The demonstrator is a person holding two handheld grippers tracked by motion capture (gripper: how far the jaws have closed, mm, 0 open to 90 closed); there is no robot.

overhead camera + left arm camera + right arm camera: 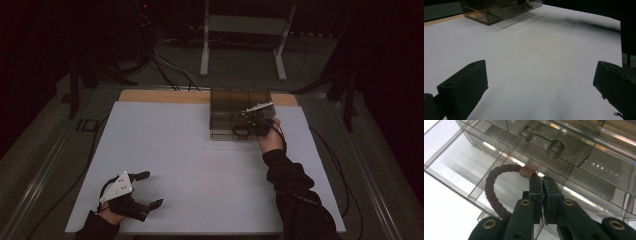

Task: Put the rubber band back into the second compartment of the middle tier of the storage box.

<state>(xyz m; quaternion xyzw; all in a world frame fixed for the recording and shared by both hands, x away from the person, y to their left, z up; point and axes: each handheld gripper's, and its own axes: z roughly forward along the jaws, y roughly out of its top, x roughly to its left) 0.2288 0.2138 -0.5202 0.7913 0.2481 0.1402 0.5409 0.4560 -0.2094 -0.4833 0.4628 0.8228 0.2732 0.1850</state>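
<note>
Right gripper [542, 181] pinching a dark braided hair tie [491, 192] over the clear drawer box [579, 152], left gripper [541, 82] resting spread apart on the white table [536, 50]

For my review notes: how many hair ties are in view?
1. A dark braided hair tie is held in the shut right gripper over the open drawer of the clear organizer box. Others could be hidden in the smoky compartments.

There was one clear drawer box [240, 114], one dark braided hair tie [491, 187], two grippers, and one white worktop [190, 165].
</note>
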